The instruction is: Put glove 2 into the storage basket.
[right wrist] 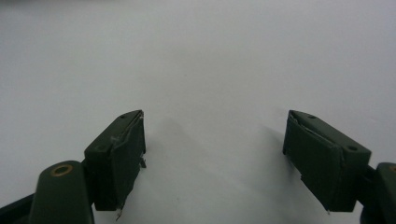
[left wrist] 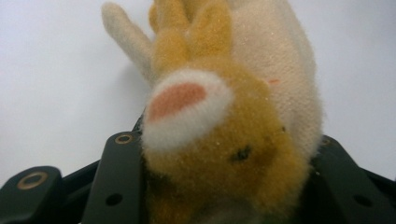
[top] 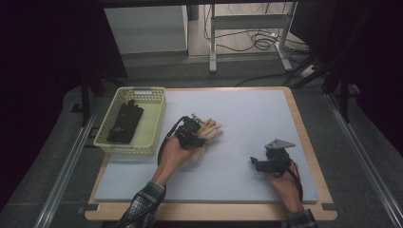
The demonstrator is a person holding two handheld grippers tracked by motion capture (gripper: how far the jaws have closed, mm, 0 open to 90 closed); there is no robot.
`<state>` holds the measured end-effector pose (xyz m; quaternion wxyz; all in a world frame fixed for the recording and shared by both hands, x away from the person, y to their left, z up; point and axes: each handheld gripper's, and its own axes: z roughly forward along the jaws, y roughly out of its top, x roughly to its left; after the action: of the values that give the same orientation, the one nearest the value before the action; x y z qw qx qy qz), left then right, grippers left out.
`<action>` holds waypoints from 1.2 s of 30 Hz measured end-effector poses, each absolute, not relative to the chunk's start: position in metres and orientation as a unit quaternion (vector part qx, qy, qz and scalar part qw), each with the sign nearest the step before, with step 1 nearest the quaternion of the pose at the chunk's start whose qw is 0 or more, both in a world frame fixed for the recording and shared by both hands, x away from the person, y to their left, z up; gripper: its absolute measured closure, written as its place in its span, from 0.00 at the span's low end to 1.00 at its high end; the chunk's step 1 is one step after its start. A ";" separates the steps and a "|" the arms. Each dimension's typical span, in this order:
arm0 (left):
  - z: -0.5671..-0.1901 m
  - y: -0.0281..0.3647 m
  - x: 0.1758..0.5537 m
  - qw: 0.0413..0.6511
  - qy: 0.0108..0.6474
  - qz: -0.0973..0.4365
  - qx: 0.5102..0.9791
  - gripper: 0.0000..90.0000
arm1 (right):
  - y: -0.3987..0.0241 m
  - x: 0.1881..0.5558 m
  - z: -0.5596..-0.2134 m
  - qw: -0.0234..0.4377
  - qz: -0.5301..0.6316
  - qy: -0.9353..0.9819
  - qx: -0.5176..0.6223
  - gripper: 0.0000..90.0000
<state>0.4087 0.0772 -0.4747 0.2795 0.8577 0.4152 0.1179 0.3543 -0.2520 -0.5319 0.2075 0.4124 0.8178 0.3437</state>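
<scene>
A plush toy (top: pixel 210 128) in tan and cream, with long ears and a white-and-pink patch, is just left of the middle of the pale mat (top: pixel 247 114). My left gripper (top: pixel 202 134) is shut on it. In the left gripper view the toy (left wrist: pixel 219 140) bulges up between the two black jaws, which press on its sides, and the left gripper (left wrist: pixel 224 191) has it squeezed low down. My right gripper (top: pixel 255 163) rests at the right front of the mat. Its jaws stand wide apart in the right gripper view, and the right gripper (right wrist: pixel 215 158) has nothing between them.
A pale yellow basket (top: pixel 114 145) sits at the mat's left edge with a black glove-like item (top: pixel 125 122) lying in it. The mat lies on a wooden board (top: pixel 304 133). Metal table legs and cables (top: pixel 256 40) stand on the floor beyond.
</scene>
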 end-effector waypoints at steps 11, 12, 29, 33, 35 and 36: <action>-0.424 0.124 0.424 0.275 0.447 0.148 0.838 0.58 | -0.252 0.354 -0.532 0.208 0.344 0.817 0.413 0.23; -0.420 0.129 0.426 0.274 0.452 0.151 0.835 0.58 | -0.252 0.354 -0.532 0.208 0.344 0.817 0.413 0.23; -0.408 0.213 0.442 0.264 0.519 0.188 0.791 0.56 | -0.252 0.354 -0.532 0.208 0.344 0.817 0.413 0.23; -0.414 0.233 0.446 0.262 0.535 0.194 0.779 0.56 | -0.252 0.354 -0.532 0.208 0.345 0.817 0.413 0.23; -0.416 0.237 0.446 0.261 0.538 0.194 0.778 0.56 | -0.252 0.354 -0.532 0.208 0.345 0.817 0.413 0.23; -0.419 0.243 0.448 0.259 0.545 0.194 0.773 0.56 | -0.252 0.354 -0.532 0.208 0.344 0.817 0.413 0.23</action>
<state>0.4476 0.2431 -0.4185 0.2591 0.7731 0.5454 0.1943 0.3542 -0.2520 -0.5322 0.2083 0.4127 0.8171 0.3445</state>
